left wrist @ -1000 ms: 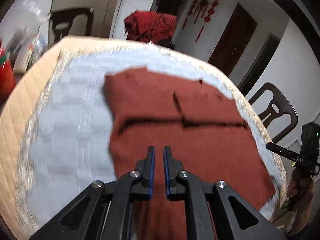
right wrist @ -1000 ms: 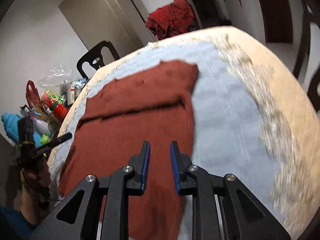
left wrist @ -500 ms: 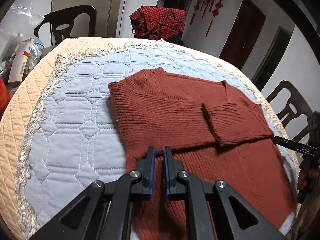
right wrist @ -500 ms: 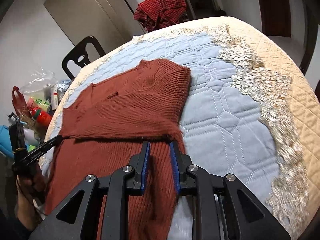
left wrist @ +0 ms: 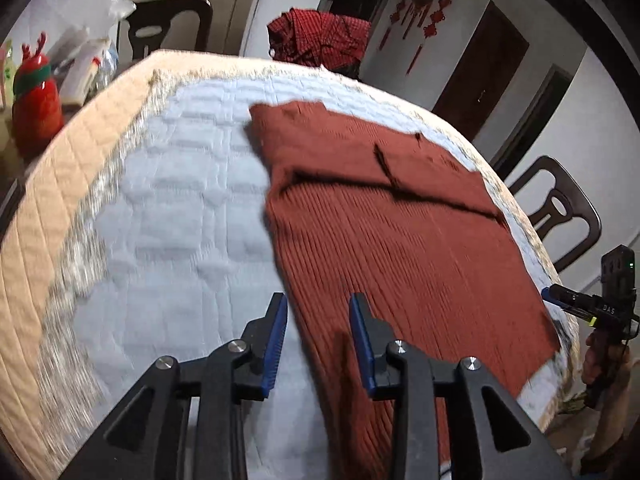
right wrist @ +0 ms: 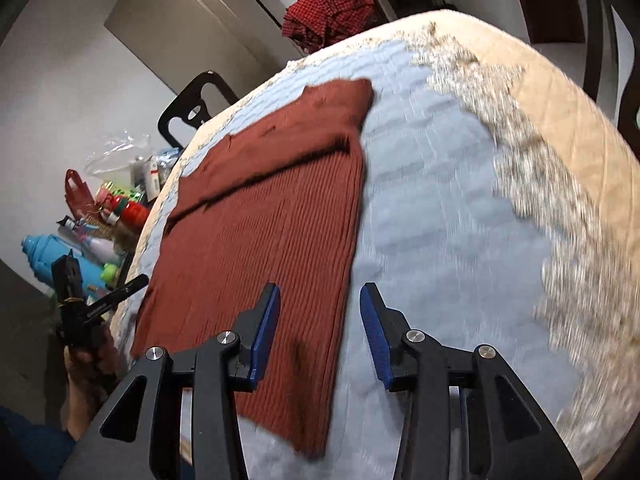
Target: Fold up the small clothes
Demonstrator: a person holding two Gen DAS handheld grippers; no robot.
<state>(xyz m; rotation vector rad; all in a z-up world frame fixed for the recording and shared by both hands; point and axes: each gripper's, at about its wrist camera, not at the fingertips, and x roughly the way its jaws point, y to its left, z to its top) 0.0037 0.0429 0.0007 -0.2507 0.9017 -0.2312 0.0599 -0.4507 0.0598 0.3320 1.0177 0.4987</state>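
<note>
Currently, both left tongs (left wrist: pixel 318 334) and right tongs (right wrist: pixel 318 326) have just been opening, pads apart over the rust sweater's (left wrist: pixel 400 240) 6 o'clock hem on the worktop (right wrist: pixel 460 220).

- White walls (left wrist: pixel 592 128) with dark brown doors (left wrist: pixel 480 76) and red hanging ornaments (left wrist: pixel 420 12).
- Dark chairs (left wrist: pixel 560 208) around the quilted worktop (left wrist: pixel 168 208).
- Red checked cloth (left wrist: pixel 320 36) draped behind.

Black fingers (left wrist: pixel 276 344), blue pads, silver screws
</note>
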